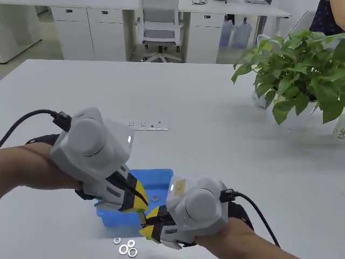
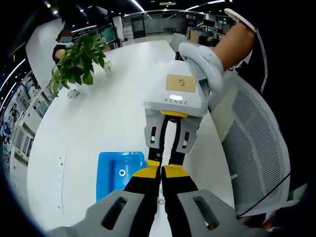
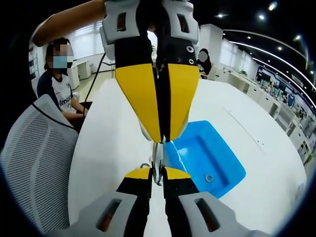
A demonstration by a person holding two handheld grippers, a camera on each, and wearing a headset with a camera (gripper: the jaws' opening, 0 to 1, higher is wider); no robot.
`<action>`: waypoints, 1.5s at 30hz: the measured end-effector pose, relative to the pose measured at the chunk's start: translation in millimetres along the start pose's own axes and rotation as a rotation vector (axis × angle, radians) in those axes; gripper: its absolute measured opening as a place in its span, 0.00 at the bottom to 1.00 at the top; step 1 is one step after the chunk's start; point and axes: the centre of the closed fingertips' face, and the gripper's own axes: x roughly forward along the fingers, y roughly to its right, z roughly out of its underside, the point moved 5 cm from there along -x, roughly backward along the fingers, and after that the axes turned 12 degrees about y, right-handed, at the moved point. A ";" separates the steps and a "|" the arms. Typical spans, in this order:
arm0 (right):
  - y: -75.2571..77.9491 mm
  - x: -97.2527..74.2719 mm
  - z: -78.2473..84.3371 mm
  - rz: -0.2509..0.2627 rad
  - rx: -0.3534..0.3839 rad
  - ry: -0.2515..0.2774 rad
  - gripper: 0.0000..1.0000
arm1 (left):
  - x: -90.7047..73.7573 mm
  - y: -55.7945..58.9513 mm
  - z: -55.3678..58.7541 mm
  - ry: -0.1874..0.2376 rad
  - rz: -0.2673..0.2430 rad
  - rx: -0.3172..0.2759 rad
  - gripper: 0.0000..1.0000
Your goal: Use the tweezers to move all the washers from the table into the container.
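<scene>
The blue container sits on the white table with one washer inside it. Several loose washers lie on the table just in front of it. My left gripper and right gripper meet tip to tip above the container's front edge. In the right gripper view the thin metal tweezers run from the left gripper above down into my right gripper, and both look shut on them. In the left gripper view the left gripper faces the right gripper, with the container to its left.
A potted plant stands at the table's right side. A white power strip lies beyond the container. An office chair and cabinets are behind the table. A seated person and a mesh chair are near the table's edge.
</scene>
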 end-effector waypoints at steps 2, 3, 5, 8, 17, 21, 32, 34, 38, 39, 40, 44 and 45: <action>1.9 -0.5 -2.9 0.004 -0.009 0.000 0.10 | -2.1 -0.8 -2.9 -0.001 -0.004 0.005 0.05; 3.1 -0.7 -4.9 0.004 -0.008 0.001 0.10 | -3.4 -1.4 -4.4 0.000 -0.004 0.006 0.05; 4.7 -1.0 -7.9 0.005 -0.017 0.000 0.10 | -5.3 -2.5 -6.4 0.000 -0.007 0.010 0.05; 9.4 -1.0 -12.8 0.011 -0.019 0.010 0.10 | -9.0 -5.3 -10.3 0.002 -0.015 0.017 0.05; 20.6 3.2 -18.7 0.021 -0.022 0.022 0.10 | -14.1 -14.8 -10.8 -0.003 -0.032 0.030 0.05; 26.7 5.3 -19.0 0.028 -0.022 0.030 0.10 | -15.2 -20.7 -9.2 -0.008 -0.036 0.039 0.05; 42.4 10.1 -14.1 0.050 -0.021 0.031 0.10 | -10.8 -36.6 -3.5 -0.012 -0.042 0.057 0.05; 44.9 11.3 -11.7 0.053 -0.018 0.028 0.10 | -8.9 -38.9 -1.7 -0.013 -0.042 0.058 0.05; 47.7 14.1 -7.5 0.055 -0.013 0.020 0.10 | -5.3 -43.7 2.2 -0.013 -0.036 0.054 0.05; 48.9 14.9 -6.1 0.055 -0.011 0.019 0.10 | -4.3 -45.0 3.4 -0.015 -0.033 0.053 0.05; 49.7 15.5 -5.1 0.056 -0.007 0.019 0.10 | -3.6 -46.0 4.3 -0.015 -0.032 0.054 0.05; 51.5 17.9 -1.7 0.055 -0.001 0.014 0.10 | -0.6 -49.3 8.2 -0.016 -0.027 0.050 0.05; 51.8 18.1 -1.2 0.055 -0.001 0.013 0.10 | -0.3 -49.6 8.6 -0.016 -0.027 0.050 0.05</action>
